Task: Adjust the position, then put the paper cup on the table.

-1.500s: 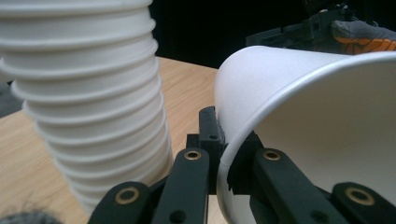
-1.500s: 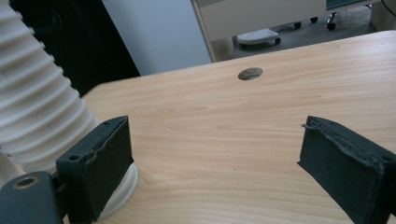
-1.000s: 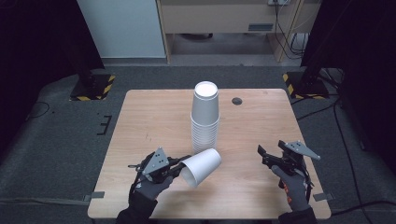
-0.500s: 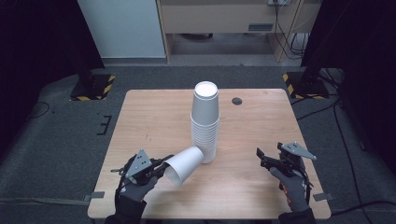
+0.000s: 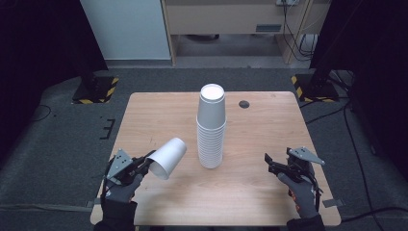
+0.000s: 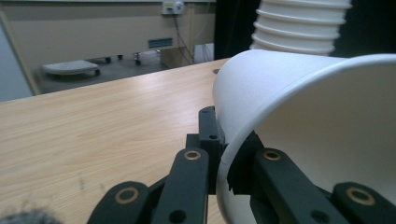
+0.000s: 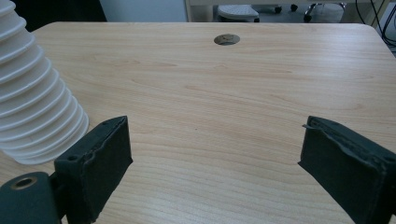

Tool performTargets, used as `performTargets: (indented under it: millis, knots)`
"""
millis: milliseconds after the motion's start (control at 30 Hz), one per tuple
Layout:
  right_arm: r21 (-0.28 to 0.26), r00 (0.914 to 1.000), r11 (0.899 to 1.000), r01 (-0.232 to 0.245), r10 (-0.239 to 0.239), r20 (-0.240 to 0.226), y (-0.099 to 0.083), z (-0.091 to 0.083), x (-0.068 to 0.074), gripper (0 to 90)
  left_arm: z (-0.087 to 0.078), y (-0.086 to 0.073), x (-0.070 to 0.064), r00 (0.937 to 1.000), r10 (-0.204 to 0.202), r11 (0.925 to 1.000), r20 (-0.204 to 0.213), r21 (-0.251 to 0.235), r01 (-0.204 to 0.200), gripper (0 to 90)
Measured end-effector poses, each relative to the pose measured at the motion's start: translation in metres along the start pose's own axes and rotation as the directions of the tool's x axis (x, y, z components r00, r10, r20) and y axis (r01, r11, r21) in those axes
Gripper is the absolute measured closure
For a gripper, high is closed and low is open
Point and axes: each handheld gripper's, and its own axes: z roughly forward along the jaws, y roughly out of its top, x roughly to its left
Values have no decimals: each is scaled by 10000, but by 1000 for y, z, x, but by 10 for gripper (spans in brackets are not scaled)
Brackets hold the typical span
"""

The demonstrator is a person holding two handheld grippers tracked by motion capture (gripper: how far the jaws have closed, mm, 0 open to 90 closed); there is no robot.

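Though unlabeled, plain white cup in left claw

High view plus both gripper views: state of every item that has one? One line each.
Left gripper: shut on the rim of the single cup.
Single cup: lifted off the table, tilted, mouth toward the gripper.
Cup stack: upright, mouths down, nested, standing on the table.
Right gripper: open, holding nothing, low over the table to the right of the stack.
Table's grommet hole: uncovered.
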Motion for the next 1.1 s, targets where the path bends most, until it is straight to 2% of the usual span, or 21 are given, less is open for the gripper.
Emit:
performTargets:
  millis: [67,200,267,367,633,667,967,1000,1033,1100]
  knots:
    - [38,10000,10000,48,-48,-23,0,0,0,88,-2,1,4,9994,-58,10000,-348,-9,58,860]
    - [89,10000,9999,73,-73,-22,-1,2,1,87,-5,4,9,9970,-176,9998,-757,15,177,859]
    - [108,10000,9999,79,-79,-43,-1,2,1,87,-7,4,14,9941,-366,9993,-1025,61,374,857]
    - [153,9999,9998,120,-120,-2,-1,3,0,87,-8,3,17,9925,-451,9989,-1137,78,462,855]
    - [464,9985,9978,480,-492,246,-4,5,-2,86,-12,3,29,9809,-707,9970,-1812,169,750,857]
    - [591,9977,9966,574,-595,337,-5,5,-3,86,-13,3,32,9775,-743,9964,-1973,250,808,857]
    - [799,9969,9952,572,-612,487,-6,4,-9,84,-14,4,45,9666,-879,9928,-2409,583,1048,857]
    - [800,9971,9954,533,-574,500,-6,4,-10,84,-15,3,49,9668,-1034,9902,-2339,678,1223,856]
    - [800,9971,9954,533,-574,500,-6,4,-10,84,-15,3,49,9668,-1034,9902,-2339,678,1223,856]
    - [845,9967,9949,558,-604,541,-7,4,-11,84,-16,2,53,9635,-1110,9879,-2436,790,1338,858]
